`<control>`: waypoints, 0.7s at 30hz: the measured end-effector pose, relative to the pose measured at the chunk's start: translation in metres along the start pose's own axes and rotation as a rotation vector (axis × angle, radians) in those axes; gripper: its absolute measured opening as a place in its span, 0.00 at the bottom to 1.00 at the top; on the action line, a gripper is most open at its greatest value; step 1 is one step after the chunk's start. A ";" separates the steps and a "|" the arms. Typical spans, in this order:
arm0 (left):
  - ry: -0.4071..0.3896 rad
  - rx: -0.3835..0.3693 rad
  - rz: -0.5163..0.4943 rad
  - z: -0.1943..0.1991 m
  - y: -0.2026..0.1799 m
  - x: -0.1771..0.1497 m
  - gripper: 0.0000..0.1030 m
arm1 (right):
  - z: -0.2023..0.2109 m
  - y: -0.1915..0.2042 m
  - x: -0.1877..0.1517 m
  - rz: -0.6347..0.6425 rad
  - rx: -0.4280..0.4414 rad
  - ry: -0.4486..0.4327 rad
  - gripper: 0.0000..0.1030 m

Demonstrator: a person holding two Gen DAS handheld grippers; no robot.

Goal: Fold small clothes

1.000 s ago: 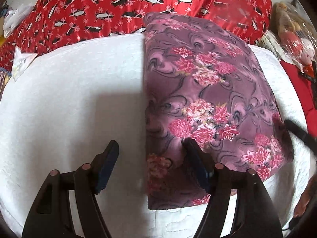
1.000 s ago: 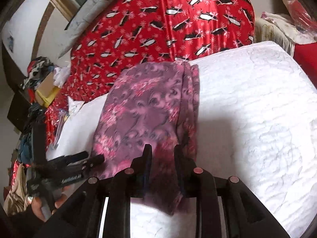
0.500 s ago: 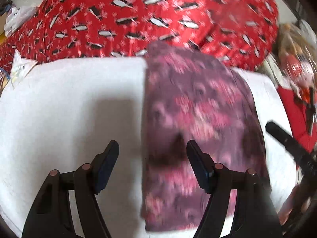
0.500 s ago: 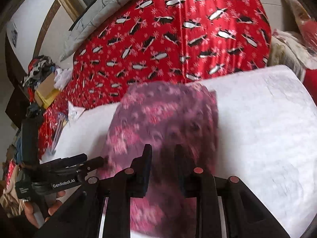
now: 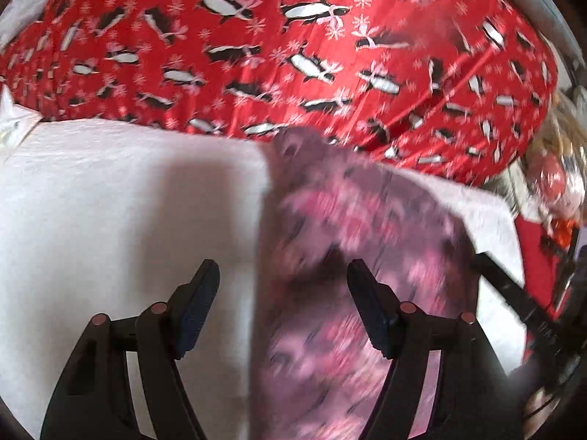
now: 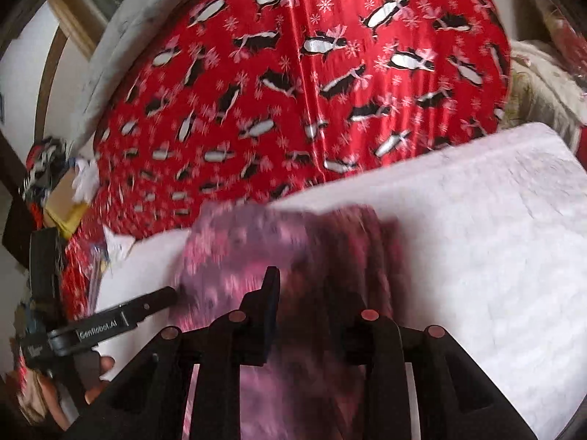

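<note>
Both wrist views have shifted since the earlier frames: the red penguin-print cover (image 5: 293, 55) now fills more of each picture, and the folded floral garment (image 5: 352, 256) sits lower and nearer the fingers, badly motion-blurred.

Left wrist view: left claw (image 5: 282, 282) spread wide, nothing between the fingers. One finger is over the bare white quilted pad (image 5: 128, 201), the other over the garment. The garment's straight folded edge falls between the two fingers. Garment lies on the pad, far end reaching the pad's back edge against the red cover. A dark bar of the right claw (image 5: 513, 293) enters from the right edge, just beside the garment's right side. Cluttered items at far right are too blurred to identify.

Right wrist view: right claw (image 6: 312, 293) has just been opening a little, with purple-pink cloth in the narrow gap between its fingers; blur hides whether the pads press on it. One fingertip is hidden in dark blur. Garment (image 6: 256, 256) stretches from the claw to the pad's (image 6: 495, 238) back edge. Left claw (image 6: 128, 315) visible at lower left, its tip just beside the garment's left edge, with a hand (image 6: 99, 366) beneath it. Mixed clutter (image 6: 55, 190) at far left.
</note>
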State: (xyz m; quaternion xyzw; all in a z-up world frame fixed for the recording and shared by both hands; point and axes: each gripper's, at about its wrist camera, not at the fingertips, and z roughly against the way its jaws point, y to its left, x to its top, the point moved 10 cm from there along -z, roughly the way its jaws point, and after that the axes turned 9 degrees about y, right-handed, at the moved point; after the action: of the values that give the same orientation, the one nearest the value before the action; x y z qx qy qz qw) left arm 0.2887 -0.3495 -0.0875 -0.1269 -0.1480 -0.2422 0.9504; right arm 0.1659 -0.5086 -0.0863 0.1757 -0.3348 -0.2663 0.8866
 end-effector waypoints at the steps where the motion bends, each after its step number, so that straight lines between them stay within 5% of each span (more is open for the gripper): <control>1: 0.009 -0.006 0.008 -0.006 -0.002 0.007 0.71 | -0.007 0.000 0.004 -0.004 0.007 0.010 0.29; 4: 0.059 0.009 0.038 -0.032 -0.001 0.017 0.71 | -0.033 -0.002 0.010 -0.012 -0.024 0.057 0.29; 7: 0.100 -0.016 0.074 -0.052 0.002 0.019 0.78 | -0.050 -0.022 0.013 -0.054 -0.086 0.059 0.17; 12: 0.128 -0.098 0.119 -0.047 0.013 0.020 0.79 | -0.047 -0.047 0.017 -0.129 -0.074 0.049 0.00; 15: 0.122 -0.124 0.118 -0.034 0.024 0.015 0.79 | -0.031 -0.055 0.015 -0.139 -0.062 0.032 0.00; 17: 0.124 -0.151 0.109 -0.025 0.031 0.005 0.79 | -0.016 -0.059 0.008 -0.150 -0.042 0.018 0.11; 19: 0.138 -0.185 0.103 -0.021 0.036 -0.012 0.79 | -0.006 -0.063 -0.004 -0.164 -0.013 0.031 0.35; 21: 0.162 -0.232 0.102 -0.019 0.039 -0.032 0.79 | 0.001 -0.067 -0.023 -0.181 0.035 0.052 0.49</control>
State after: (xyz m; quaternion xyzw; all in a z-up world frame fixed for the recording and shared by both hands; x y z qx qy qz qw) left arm 0.2858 -0.3085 -0.1230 -0.2230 -0.0351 -0.2187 0.9493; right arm 0.1271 -0.5487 -0.1300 0.2274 -0.2992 -0.3349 0.8641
